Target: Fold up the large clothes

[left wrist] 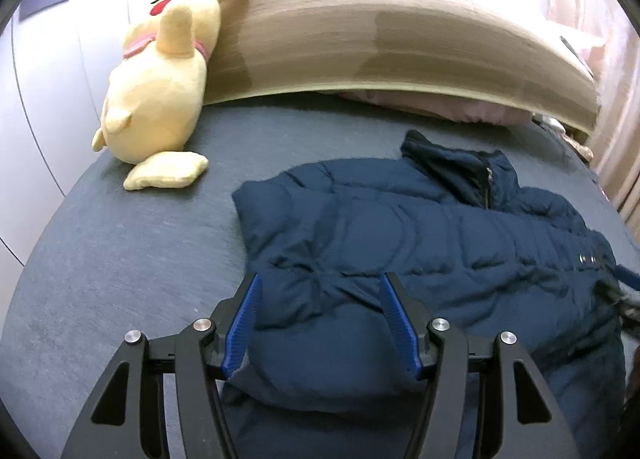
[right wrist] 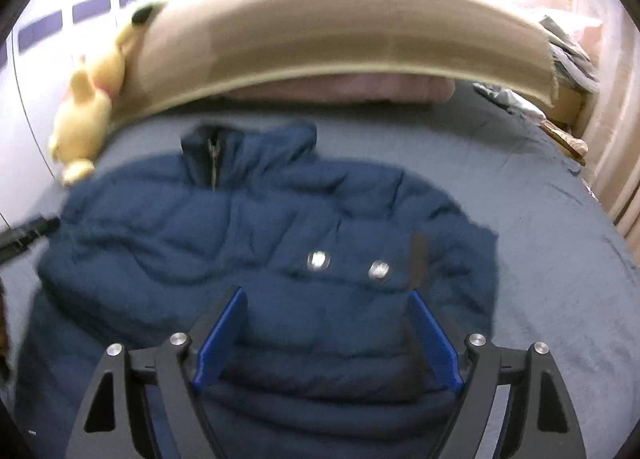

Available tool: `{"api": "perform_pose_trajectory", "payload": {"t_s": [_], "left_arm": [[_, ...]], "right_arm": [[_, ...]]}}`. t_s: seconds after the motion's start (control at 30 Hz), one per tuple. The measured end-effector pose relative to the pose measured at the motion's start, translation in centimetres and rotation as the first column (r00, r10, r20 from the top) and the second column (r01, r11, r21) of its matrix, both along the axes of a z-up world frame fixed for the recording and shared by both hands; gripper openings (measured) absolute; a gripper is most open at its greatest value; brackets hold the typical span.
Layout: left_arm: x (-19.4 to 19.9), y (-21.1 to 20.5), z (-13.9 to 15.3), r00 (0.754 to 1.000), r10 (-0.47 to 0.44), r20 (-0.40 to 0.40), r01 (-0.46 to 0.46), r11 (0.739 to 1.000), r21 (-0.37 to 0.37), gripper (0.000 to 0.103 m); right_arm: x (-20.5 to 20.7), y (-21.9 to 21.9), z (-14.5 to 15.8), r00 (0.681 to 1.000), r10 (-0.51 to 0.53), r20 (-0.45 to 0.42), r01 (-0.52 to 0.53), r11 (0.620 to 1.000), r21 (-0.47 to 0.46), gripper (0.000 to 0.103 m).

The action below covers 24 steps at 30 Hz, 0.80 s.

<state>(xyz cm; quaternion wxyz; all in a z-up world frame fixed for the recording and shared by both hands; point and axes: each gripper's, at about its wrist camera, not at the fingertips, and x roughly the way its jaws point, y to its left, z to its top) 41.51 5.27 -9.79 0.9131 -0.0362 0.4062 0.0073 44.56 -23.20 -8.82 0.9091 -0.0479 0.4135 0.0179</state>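
A navy puffer jacket (left wrist: 420, 243) lies on the grey bed, collar toward the headboard, zipper showing at the neck. In the right wrist view the jacket (right wrist: 248, 227) fills the middle, with two silver snaps on its front. My left gripper (left wrist: 320, 291) is open over the jacket's left side, with padded fabric between its blue pads; the pads do not press it. My right gripper (right wrist: 326, 299) is open over the jacket's lower right part, with nothing held. The left gripper's black tip (right wrist: 32, 231) shows at the jacket's left edge. The right wrist view is blurred.
A yellow plush toy (left wrist: 160, 91) leans against the wooden headboard (left wrist: 380, 43) at the bed's far left. A pink pillow (left wrist: 440, 103) lies under the headboard. The grey bed sheet (left wrist: 132, 259) spreads around the jacket. Clutter (right wrist: 568, 59) sits at the far right corner.
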Motion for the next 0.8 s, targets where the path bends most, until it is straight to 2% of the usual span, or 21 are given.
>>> {"api": "perform_pose_trajectory", "payload": {"t_s": [0.1,0.23,0.3,0.53,0.6,0.67,0.77,0.8], "left_arm": [[-0.4,0.4,-0.7,1.000,0.002,-0.031,-0.002,1.000,0.006,0.062],[-0.3,-0.1,-2.8,0.998,0.000,-0.059,0.002,0.999,0.043,0.062],[-0.6,-0.5,-3.3,0.999,-0.001,-0.049,0.004,0.998,0.067,0.062],[-0.2,-0.8,-3.5,0.998,0.010,-0.066,-0.004,0.996,0.089,0.064],[-0.5,-0.6,-2.6,0.996,0.004,-0.085,0.003,0.997,0.079,0.064],[-2.2,0.5,-0.8,0.998,-0.009,-0.070,0.010,1.000,0.012,0.067],[-5.5,2.2,1.7,1.000,-0.014,-0.012,0.014,0.999,-0.030,0.082],[-6.8,2.8,2.3,1.000,-0.016,0.005,0.016,0.999,-0.042,0.085]], "right_arm": [[0.5,0.0,-2.4,0.999,-0.016,-0.038,0.016,1.000,-0.010,0.085],[0.7,-0.1,-3.4,0.998,-0.026,-0.056,0.026,1.000,-0.007,0.087],[0.7,-0.1,-3.8,0.998,-0.026,-0.062,0.025,1.000,-0.015,0.088],[1.9,0.8,-4.4,0.995,-0.042,-0.090,0.038,0.998,-0.053,0.089],[1.9,0.4,-3.5,0.992,-0.045,-0.122,0.042,0.999,-0.022,0.090],[0.7,-0.7,-1.1,0.994,-0.052,-0.093,0.059,0.996,0.070,0.090],[-2.0,-2.3,1.8,0.997,-0.046,-0.065,0.056,0.986,0.160,0.103],[-3.6,-3.1,2.6,0.997,-0.035,-0.069,0.048,0.979,0.196,0.103]]}}
